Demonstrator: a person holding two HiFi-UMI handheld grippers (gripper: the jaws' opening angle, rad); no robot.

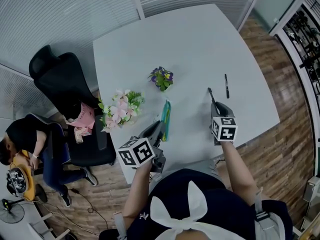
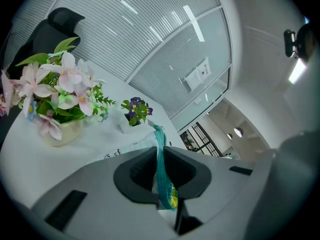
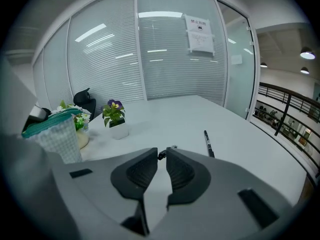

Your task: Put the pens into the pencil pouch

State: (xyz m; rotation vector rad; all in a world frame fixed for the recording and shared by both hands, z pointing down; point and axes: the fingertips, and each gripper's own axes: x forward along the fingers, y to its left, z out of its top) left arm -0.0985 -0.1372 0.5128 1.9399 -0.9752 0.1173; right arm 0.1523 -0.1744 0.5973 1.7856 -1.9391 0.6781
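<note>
My left gripper [image 1: 156, 130] is shut on the teal zip edge of the checked pencil pouch [image 1: 165, 118], which lies near the table's front. In the left gripper view the pouch's rim [image 2: 160, 149] runs straight between the pads. My right gripper [image 1: 218, 106] is shut on one end of a black pen [image 1: 211, 95], which sticks out ahead of the jaws above the table. A second black pen [image 1: 226, 85] lies on the table further right; it also shows in the right gripper view as a dark pen [image 3: 208, 144] beyond the jaws. The pouch [image 3: 54, 131] stands at that view's left.
A pot of pink flowers [image 1: 120, 110] stands left of the pouch and a small pot of purple flowers [image 1: 161, 78] behind it. The white table [image 1: 190, 39] stretches away. A black office chair [image 1: 60, 81] and a seated person [image 1: 25, 139] are at the left.
</note>
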